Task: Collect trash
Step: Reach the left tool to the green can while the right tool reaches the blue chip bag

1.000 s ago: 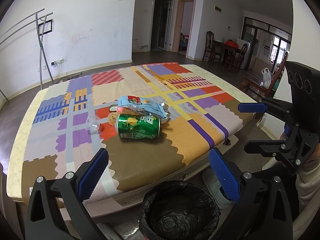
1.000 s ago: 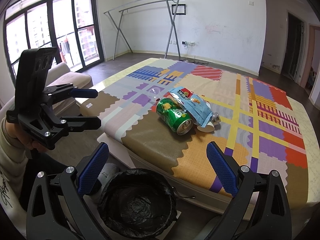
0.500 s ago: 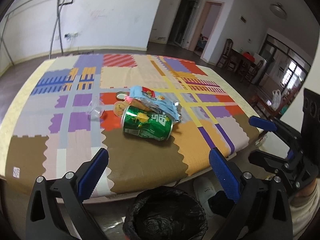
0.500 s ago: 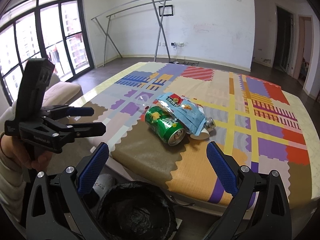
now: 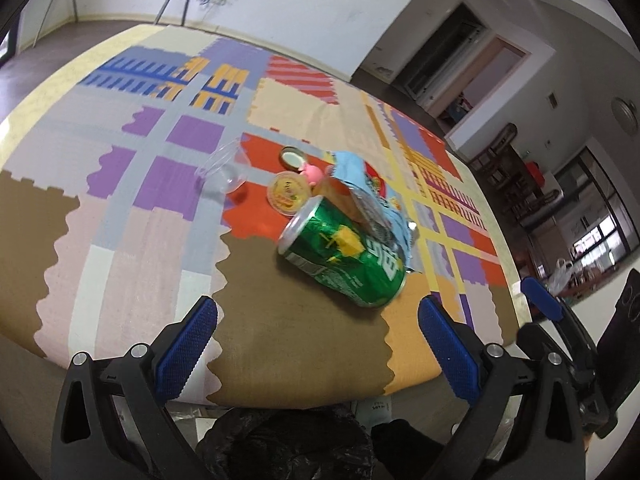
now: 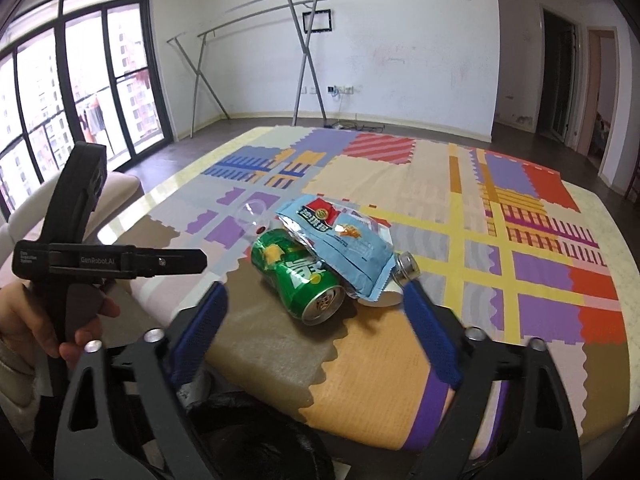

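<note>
Nothing is collected yet: the step in hand looks like the approach to a first pickup, and the trash sits in a heap toward the near edge of the patchwork table (image 5: 120, 240). From left to right in the left wrist view lie a clear plastic cup (image 5: 222, 168) on its side, a small yellow-lidded cup (image 5: 289, 193) with a bottle cap (image 5: 292, 157) just behind it, then the green can (image 5: 345, 257) on its side with the blue snack bag (image 5: 366, 196) draped against it. A black-lined bin (image 5: 288, 444) stands below the near edge.

The left gripper (image 5: 318, 344) hovers over the near edge, tilted, jaws spread wide and empty, aimed roughly at the can. The right gripper (image 6: 316, 328) is likewise wide and empty, low at the near edge, with the can and bag between its finger lines.

The next move probably calls for closing across the can's round body, which could roll, then lifting clear of the bag.
</note>
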`<state>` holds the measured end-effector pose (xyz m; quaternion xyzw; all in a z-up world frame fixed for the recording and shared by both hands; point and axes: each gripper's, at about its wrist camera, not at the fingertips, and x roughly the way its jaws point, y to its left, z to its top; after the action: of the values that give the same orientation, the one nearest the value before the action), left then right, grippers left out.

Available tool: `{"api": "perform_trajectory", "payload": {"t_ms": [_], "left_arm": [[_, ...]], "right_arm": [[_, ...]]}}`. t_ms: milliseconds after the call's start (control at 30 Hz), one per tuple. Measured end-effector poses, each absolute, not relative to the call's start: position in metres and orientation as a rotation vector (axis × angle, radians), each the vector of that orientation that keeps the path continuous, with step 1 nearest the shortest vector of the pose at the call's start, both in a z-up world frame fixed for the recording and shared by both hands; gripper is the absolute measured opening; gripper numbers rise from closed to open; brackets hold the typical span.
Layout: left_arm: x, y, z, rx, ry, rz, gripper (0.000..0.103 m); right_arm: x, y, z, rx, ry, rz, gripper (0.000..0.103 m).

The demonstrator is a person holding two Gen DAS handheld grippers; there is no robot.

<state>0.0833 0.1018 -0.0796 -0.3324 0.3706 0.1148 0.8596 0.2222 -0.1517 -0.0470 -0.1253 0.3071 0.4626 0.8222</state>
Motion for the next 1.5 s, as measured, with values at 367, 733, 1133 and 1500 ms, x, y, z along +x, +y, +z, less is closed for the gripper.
{"api": "perform_trajectory", "payload": {"t_ms": [367, 733, 1133, 1500], "left_arm": [[0.110, 0.112, -0.099, -0.783, 0.779, 0.275, 0.100], [0.140, 0.117, -0.124, -0.916, 0.795, 0.320, 0.097], [0.154, 0.118, -0.138, -1.013, 0.777, 0.364, 0.084], [0.158, 0.117, -0.144, -1.087, 0.740, 0.345, 0.080]], "right_arm": [[0.268, -0.121, -0.096, -0.488, 0.659, 0.819, 0.064], [0.287, -0.111, -0.128, -0.601, 0.656, 0.789, 0.064], [0.279, -0.094, -0.134, -0.660, 0.586, 0.814, 0.064], [0.281, -0.078, -0.141, -0.637, 0.566, 0.822, 0.027]]}}
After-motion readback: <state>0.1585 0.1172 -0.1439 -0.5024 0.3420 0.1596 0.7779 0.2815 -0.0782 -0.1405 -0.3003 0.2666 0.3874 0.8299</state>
